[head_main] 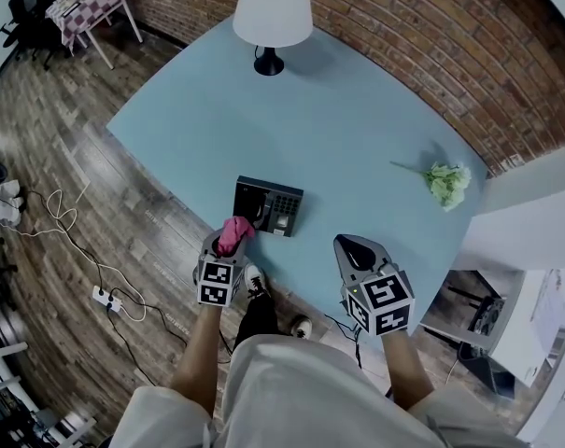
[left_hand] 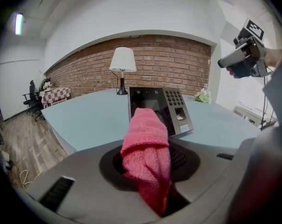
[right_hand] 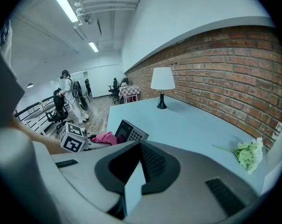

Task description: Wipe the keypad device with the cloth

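**Head view: cloth (head_main: 235, 231) held at the keypad device (head_main: 268, 205), wipe judged not yet begun**

The pink cloth is clamped in the left tongs (head_main: 232, 243), with the jaws closed on it. It is held just beside the near side of the device, which lies close to the near edge of the bench (head_main: 357, 129). Contact cannot be confirmed. Next, the cloth would need to be pressed onto the sloped face and drawn across it. The left arm is extended forward. The right tongs (head_main: 355, 248) are held at the near edge, tips together on nothing.
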`<act>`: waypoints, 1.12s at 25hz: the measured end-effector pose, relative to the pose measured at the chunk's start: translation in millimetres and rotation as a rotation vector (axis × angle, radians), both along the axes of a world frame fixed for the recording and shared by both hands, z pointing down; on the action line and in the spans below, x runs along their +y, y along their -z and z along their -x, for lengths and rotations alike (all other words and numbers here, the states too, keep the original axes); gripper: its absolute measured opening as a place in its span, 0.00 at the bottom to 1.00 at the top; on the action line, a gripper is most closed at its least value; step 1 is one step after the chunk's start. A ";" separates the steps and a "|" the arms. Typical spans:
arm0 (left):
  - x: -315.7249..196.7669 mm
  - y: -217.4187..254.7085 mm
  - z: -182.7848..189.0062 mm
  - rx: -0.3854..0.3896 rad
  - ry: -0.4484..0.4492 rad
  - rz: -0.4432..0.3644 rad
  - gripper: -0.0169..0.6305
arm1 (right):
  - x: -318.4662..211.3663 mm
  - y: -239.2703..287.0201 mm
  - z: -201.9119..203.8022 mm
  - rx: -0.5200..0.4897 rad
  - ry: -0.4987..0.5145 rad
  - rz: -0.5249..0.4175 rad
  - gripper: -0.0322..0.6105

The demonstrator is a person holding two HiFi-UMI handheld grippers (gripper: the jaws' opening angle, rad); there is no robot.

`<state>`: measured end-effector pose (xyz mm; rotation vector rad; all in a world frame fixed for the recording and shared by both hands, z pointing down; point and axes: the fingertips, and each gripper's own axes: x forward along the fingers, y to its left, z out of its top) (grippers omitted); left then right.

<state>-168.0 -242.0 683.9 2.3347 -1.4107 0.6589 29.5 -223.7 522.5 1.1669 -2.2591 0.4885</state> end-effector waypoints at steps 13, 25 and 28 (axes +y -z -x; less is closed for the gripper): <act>-26.8 76.7 -25.1 -0.014 -0.047 -0.143 0.27 | 4.9 1.3 -19.2 -0.022 -0.052 0.003 0.05; -81.6 97.0 -51.5 -0.047 -0.089 -0.179 0.27 | 8.7 0.4 -22.4 -0.029 -0.066 0.011 0.05; -81.0 89.8 -51.6 -0.031 -0.083 -0.183 0.27 | 7.8 1.0 -21.0 -0.030 -0.063 0.011 0.05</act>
